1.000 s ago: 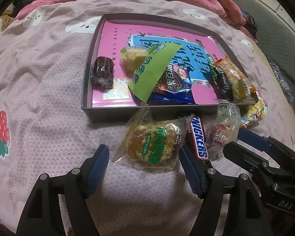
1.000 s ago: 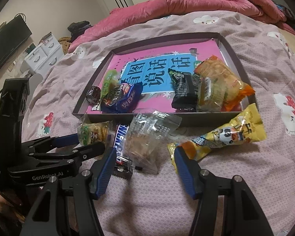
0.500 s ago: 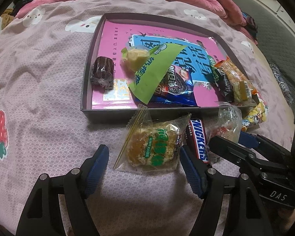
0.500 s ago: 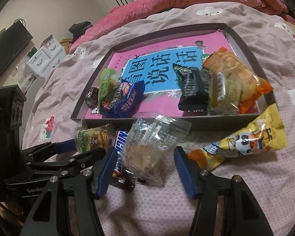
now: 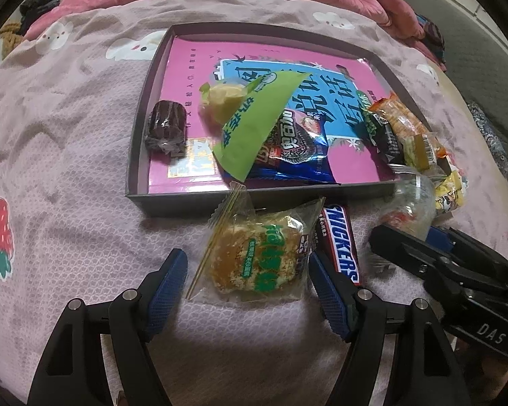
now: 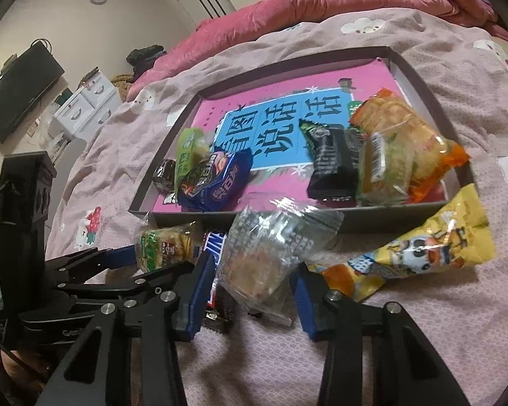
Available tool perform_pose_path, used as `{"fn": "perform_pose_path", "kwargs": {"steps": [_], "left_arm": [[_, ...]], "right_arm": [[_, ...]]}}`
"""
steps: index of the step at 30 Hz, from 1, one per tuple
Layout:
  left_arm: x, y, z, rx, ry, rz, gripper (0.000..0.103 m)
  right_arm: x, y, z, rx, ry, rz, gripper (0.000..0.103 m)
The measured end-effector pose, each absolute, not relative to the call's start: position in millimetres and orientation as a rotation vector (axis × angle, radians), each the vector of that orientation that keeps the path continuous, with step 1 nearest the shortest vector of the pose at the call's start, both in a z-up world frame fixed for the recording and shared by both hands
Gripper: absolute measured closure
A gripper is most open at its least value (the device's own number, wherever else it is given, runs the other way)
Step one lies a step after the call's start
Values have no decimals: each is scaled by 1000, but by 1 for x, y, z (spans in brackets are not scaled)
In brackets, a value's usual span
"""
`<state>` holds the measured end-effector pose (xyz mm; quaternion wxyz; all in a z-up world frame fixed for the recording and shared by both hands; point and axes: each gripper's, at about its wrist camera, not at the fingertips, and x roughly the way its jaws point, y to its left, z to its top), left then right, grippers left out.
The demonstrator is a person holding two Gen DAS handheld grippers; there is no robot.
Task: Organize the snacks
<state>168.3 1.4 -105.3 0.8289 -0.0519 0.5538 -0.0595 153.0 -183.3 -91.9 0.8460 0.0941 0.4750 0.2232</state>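
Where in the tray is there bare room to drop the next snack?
Bare room: the far half of the tray, beyond the green packet and brown cake, and the middle strip between the blue packet and black packet. Crowded: the near left corner, the right end under the orange packet.

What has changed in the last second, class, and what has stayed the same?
The right claw has just been closing around the clear packet, which sits between its pads. The left claw, open, keeps straddling the green-print cake. The Snickers and tray have not moved.
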Motion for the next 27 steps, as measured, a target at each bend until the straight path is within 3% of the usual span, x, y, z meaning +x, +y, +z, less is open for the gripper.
{"fn": "perform_pose_path", "kwargs": {"steps": [11, 27], "left_arm": [[172, -3, -106, -125, 1162, -124, 30], [168, -5, -101, -109, 1153, -150, 42]], "right_arm": [[150, -189, -87, 181, 985, 454, 61], [151, -187, -88, 160, 981, 452, 61]]}}
